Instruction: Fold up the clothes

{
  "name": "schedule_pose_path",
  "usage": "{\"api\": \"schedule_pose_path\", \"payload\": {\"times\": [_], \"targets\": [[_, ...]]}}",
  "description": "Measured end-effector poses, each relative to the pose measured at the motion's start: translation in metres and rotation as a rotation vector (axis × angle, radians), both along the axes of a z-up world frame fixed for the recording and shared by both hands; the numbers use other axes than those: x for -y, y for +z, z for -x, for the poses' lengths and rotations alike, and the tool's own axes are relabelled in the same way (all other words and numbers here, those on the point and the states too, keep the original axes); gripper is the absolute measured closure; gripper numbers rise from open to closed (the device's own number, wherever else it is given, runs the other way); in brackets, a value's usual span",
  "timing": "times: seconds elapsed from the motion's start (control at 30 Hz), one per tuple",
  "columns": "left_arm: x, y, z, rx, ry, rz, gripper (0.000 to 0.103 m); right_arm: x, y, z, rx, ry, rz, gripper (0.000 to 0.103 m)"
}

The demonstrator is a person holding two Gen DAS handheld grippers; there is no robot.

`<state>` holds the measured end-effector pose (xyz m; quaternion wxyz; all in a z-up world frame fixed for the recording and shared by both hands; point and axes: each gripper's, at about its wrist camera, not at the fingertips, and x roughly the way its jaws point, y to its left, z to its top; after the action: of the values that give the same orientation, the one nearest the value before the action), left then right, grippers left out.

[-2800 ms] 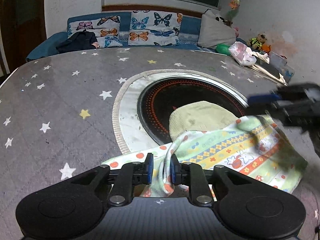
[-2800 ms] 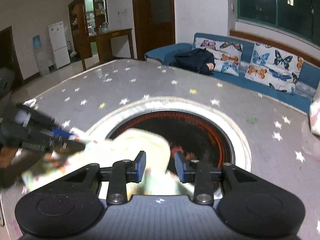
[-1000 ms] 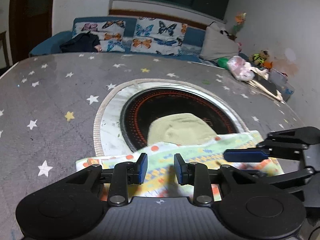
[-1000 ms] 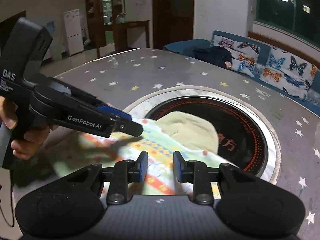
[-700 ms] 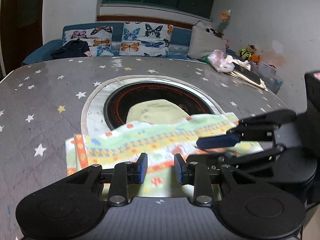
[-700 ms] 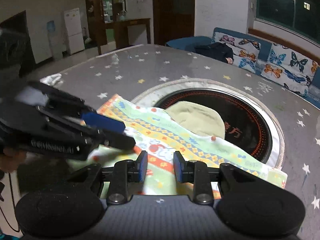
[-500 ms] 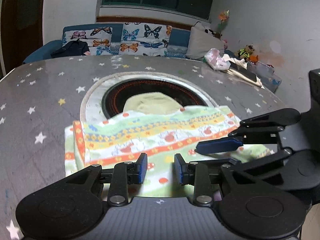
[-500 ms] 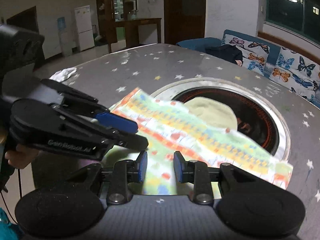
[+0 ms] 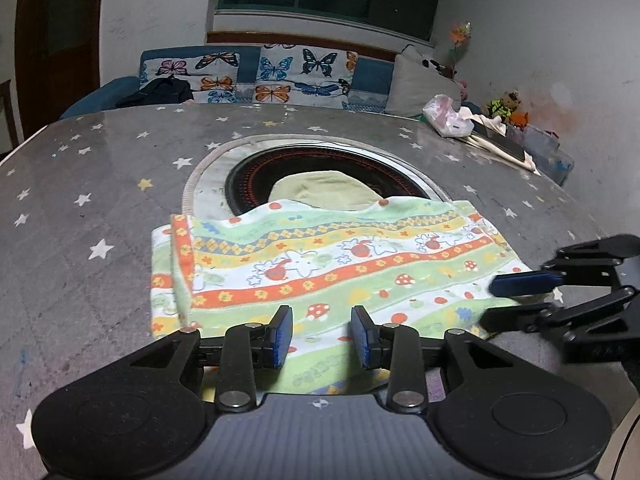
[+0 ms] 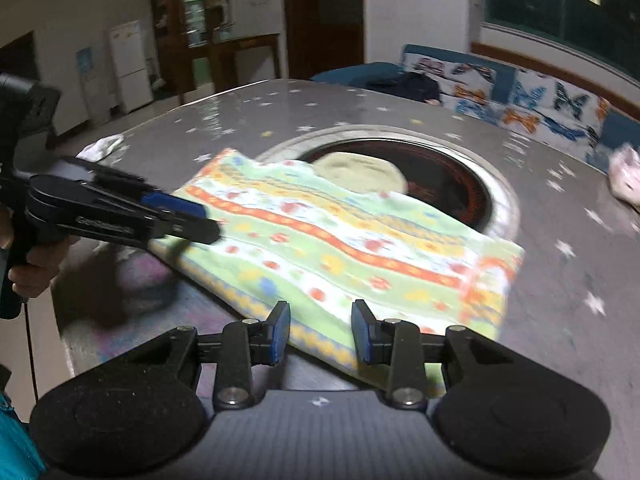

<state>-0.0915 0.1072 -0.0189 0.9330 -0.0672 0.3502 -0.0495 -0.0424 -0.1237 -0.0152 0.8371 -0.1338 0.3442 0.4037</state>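
Observation:
A colourful striped cloth [image 9: 320, 264] with mushroom and flower prints lies folded flat on the grey star-patterned table [image 9: 80, 200]. Its far edge overlaps a pale green cloth [image 9: 328, 190] lying in the round black inset [image 9: 248, 184]. My left gripper [image 9: 322, 334] hangs open just above the striped cloth's near edge, holding nothing. My right gripper [image 9: 504, 300] stands open at the cloth's right corner. In the right wrist view the cloth [image 10: 340, 248] is blurred, the right gripper [image 10: 320, 332] is open over its near edge, and the left gripper [image 10: 204, 222] is open at the far-left corner.
A pink plastic bag [image 9: 446, 118] and flat items sit at the table's far right. A small white cloth [image 10: 100, 148] lies near the table's corner. A hand [image 10: 36, 264] holds the left gripper's handle. A butterfly-cushioned sofa [image 9: 280, 76] stands behind the table.
The left gripper, earlier shut on the striped cloth, has let go. The cloth now lies spread and folded flat, and both grippers have drawn back to its near edge and corners.

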Motion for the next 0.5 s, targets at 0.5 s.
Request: {"api": "schedule_pose_path", "payload": {"times": [0.5], "targets": [[-0.034,0.01,-0.02,-0.008,0.086,0.035,0.062,0.015,0.014,-0.039,-0.014,-0.074,-0.03,0.064]]}}
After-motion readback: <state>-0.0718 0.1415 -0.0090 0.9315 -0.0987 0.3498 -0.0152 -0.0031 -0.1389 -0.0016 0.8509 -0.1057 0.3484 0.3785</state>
